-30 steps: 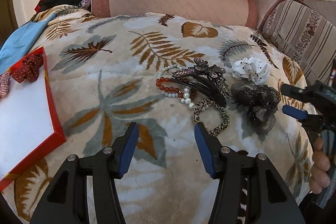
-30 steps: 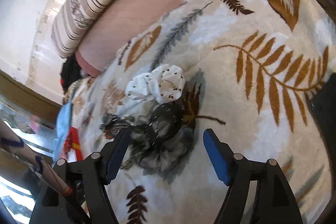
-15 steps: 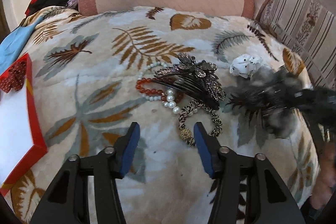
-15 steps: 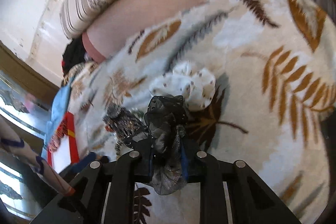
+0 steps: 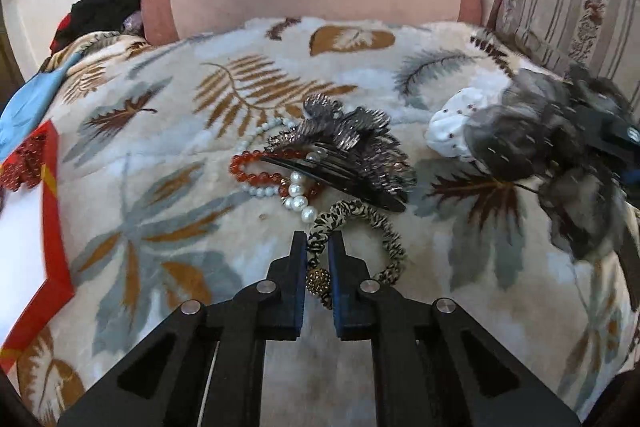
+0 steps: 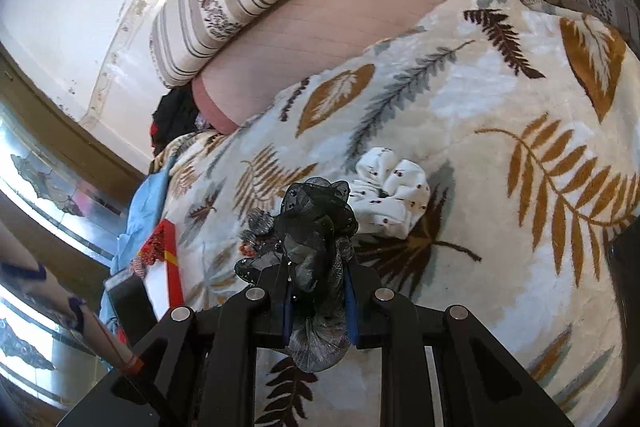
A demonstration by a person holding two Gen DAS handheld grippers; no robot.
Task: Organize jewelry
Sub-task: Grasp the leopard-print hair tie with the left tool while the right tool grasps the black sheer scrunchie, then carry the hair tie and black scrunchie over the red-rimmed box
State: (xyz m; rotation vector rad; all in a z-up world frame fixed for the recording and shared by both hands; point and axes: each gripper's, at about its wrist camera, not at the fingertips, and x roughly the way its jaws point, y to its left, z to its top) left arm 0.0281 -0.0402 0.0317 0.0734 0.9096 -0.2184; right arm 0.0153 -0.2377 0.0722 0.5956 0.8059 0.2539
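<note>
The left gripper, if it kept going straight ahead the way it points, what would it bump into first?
Probably the pearl bracelet, then the dark hair clip. The left gripper is shut on the leopard hair tie.

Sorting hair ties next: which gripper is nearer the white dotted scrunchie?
Right gripper, holding the black scrunchie just beside the white scrunchie. Left gripper is farther, clamping the leopard-print hair tie.

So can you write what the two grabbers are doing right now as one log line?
left gripper: just closed on leopard hair tie | right gripper: shut on black scrunchie | red tray: not reached yet
</note>
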